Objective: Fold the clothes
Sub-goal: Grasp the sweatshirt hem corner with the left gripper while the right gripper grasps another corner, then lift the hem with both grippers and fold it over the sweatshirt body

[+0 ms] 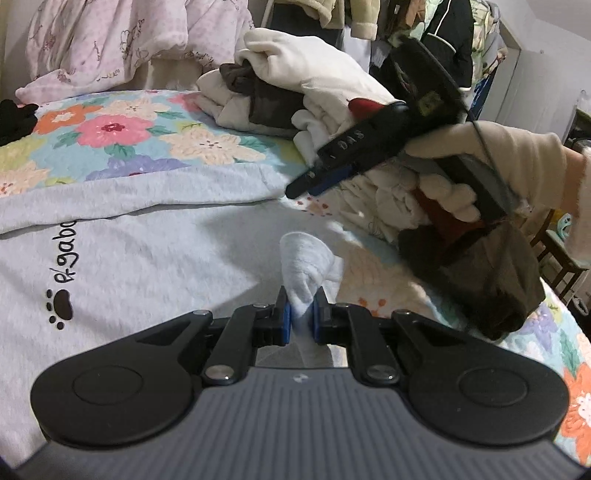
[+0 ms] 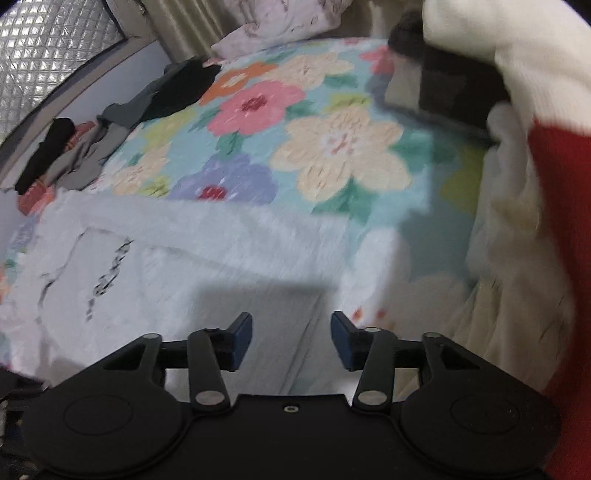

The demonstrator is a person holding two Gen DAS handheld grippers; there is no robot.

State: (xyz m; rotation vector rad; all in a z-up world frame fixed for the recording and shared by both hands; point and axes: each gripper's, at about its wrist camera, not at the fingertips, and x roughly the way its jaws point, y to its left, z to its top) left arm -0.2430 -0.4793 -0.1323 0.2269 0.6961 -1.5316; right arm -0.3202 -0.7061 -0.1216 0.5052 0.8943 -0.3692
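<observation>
Grey sweatshirt [image 1: 129, 251]: spread on floral bedspread [image 1: 147, 140]; soft, light, limp (likely sags). Left gripper [image 1: 303, 317] pinches a bunched corner; right gripper [image 2: 291, 339] agape, empty. Take hems.

Home bedroom, floral bedspread [image 1: 110, 129], hanging clothes [image 1: 443, 29], quilted pillow [image 1: 110, 40]

Bedding and room surroundings, both wrist views.
Floral bedspread [image 1: 110, 129] covers the bed: pink, orange, cream and purple flowers on a light blue ground. Pink patterned quilt [image 1: 110, 40] bunched at the far end. Quilted silver panel [image 2: 48, 48] on the wall beside the bed. Wooden stool [image 1: 561, 258] stands off the bed's edge, partly hidden.
</observation>
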